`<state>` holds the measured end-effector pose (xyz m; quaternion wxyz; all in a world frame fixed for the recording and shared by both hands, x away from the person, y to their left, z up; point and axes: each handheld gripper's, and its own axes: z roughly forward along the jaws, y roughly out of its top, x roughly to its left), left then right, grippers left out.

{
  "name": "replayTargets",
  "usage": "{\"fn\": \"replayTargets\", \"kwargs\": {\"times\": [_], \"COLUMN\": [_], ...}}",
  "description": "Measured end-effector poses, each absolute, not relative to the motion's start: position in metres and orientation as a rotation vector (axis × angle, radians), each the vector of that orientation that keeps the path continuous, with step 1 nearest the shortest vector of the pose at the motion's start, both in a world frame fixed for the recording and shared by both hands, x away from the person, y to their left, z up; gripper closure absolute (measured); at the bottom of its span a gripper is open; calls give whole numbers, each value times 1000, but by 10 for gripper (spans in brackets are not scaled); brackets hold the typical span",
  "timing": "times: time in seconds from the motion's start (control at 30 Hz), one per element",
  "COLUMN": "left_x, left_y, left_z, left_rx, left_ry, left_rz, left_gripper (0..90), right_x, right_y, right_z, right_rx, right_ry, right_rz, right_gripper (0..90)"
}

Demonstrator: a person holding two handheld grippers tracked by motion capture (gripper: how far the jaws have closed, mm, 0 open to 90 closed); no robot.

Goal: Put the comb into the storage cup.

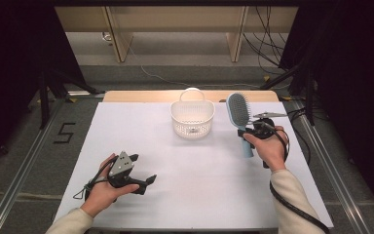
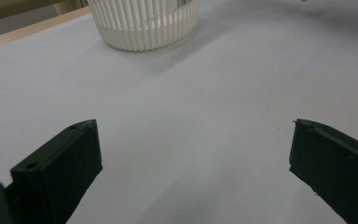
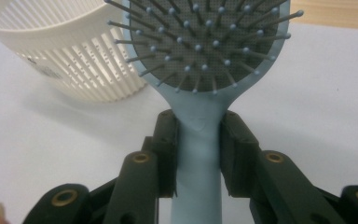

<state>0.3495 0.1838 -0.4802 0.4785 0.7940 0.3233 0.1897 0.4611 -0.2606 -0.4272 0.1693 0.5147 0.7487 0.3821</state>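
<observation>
High view: a white table [image 1: 199, 195] carries a white slatted basket [image 1: 192, 118] near its far edge, with a wooden strip [image 1: 141, 96] showing behind it. The right gripper [image 1: 249, 132], held in the person's right hand [image 1: 269, 148], clamps the handle of a light blue hairbrush [image 1: 239, 117]; the brush head, bristles up, lies just right of the basket, apart from it, and the handle end points toward the person. The left gripper [image 1: 143, 170], held in the left hand [image 1: 108, 187], rests low at the near left of the table, well apart from basket and brush, its jaws spread and empty. Left gripper view: the left gripper [image 2: 193, 149] has its two black jaws standing wide apart over bare white surface, with nothing between them; the basket [image 2: 144, 25] stands farther off, at the top. Right gripper view: the right gripper [image 3: 199, 140] has its jaws pressed against both sides of the hairbrush [image 3: 200, 51] neck, just below the bristled pad; the basket [image 3: 65, 56] stands to the upper left, beside the brush head.
</observation>
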Motion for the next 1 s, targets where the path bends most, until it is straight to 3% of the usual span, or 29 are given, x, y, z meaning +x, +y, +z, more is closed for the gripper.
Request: {"fn": "replayTargets", "kwargs": {"times": [1.0], "left_x": [350], "left_y": [183], "left_z": [-481], "left_rx": [1942], "left_ry": [787], "left_rz": [460], "left_gripper": [15], "right_x": [458], "right_y": [-260], "right_z": [-417], "right_rx": [1416], "right_ry": [2000], "right_rz": [1212], "right_gripper": [707]}}
